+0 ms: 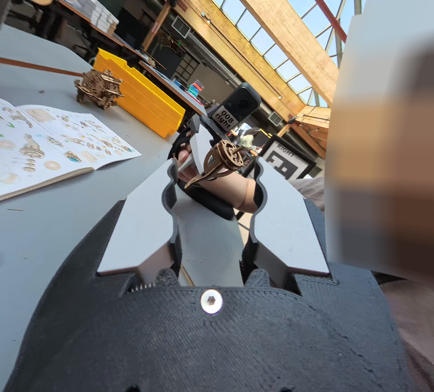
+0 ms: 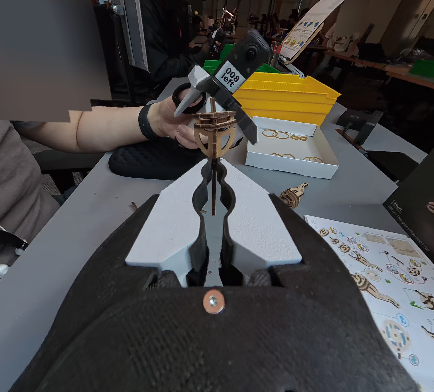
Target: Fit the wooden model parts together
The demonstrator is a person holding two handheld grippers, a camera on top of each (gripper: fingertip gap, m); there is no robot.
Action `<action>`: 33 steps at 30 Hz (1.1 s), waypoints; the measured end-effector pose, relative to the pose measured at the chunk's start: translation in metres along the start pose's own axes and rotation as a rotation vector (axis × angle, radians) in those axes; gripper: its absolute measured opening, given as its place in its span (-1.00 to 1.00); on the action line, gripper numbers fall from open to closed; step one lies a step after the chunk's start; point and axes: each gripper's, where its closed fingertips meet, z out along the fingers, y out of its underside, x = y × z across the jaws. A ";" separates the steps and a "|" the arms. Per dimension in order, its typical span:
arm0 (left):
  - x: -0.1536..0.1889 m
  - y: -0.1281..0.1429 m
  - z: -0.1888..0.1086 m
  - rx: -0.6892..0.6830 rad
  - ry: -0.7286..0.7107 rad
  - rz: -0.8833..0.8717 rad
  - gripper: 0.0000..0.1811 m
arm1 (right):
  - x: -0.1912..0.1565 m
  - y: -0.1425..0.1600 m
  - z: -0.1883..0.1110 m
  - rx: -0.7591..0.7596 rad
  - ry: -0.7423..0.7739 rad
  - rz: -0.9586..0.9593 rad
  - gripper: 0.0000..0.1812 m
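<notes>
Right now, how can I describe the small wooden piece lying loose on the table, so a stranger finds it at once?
Start at the white cardboard tray with rubber rings, before the yellow bin. Nearer than that tray, the round wooden piece lies on the grey table, above the open instruction booklet. Unlike the part in the right tongs, nothing holds it.

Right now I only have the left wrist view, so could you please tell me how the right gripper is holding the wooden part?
Observer: The right gripper is shut on the thin stem of the wooden part. The part's wider top sticks out beyond the fingertips.
Operator: Thank you. Is another loose piece lying nearby?
Observer: Yes, a small wooden assembly lies on the table, to the right of that gripper.
Operator: Is there anything beyond it?
Observer: A white tray holding rubber bands sits farther back on the table.
</notes>
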 end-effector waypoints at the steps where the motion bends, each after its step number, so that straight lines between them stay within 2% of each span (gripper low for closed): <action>1: 0.001 -0.004 -0.001 0.022 -0.024 0.068 -0.21 | 0.001 -0.001 0.000 0.010 -0.008 0.047 -0.99; 5: 0.018 -0.015 -0.002 0.083 -0.043 0.268 -0.17 | 0.000 -0.006 0.003 0.061 -0.046 0.216 -0.99; 10: 0.029 -0.013 0.002 0.087 -0.030 0.353 -0.18 | -0.004 -0.007 0.011 0.101 -0.083 0.342 -0.99; 15: 0.030 -0.005 0.008 0.044 -0.105 0.511 -0.22 | -0.007 -0.009 0.015 0.148 -0.130 0.482 -0.99; 18: 0.029 -0.008 0.008 0.065 -0.159 0.571 -0.26 | -0.002 -0.010 0.016 0.191 -0.149 0.577 -0.99; 22: 0.018 -0.012 0.007 0.087 -0.214 0.493 -0.25 | 0.007 -0.010 0.015 0.238 -0.147 0.649 -1.00; 30: 0.007 -0.011 0.010 0.113 -0.235 0.414 -0.26 | 0.002 -0.009 0.019 0.218 -0.155 0.593 -0.99; 33: 0.011 -0.013 0.009 0.127 -0.193 0.376 -0.33 | -0.003 -0.010 0.020 0.215 -0.173 0.568 -0.99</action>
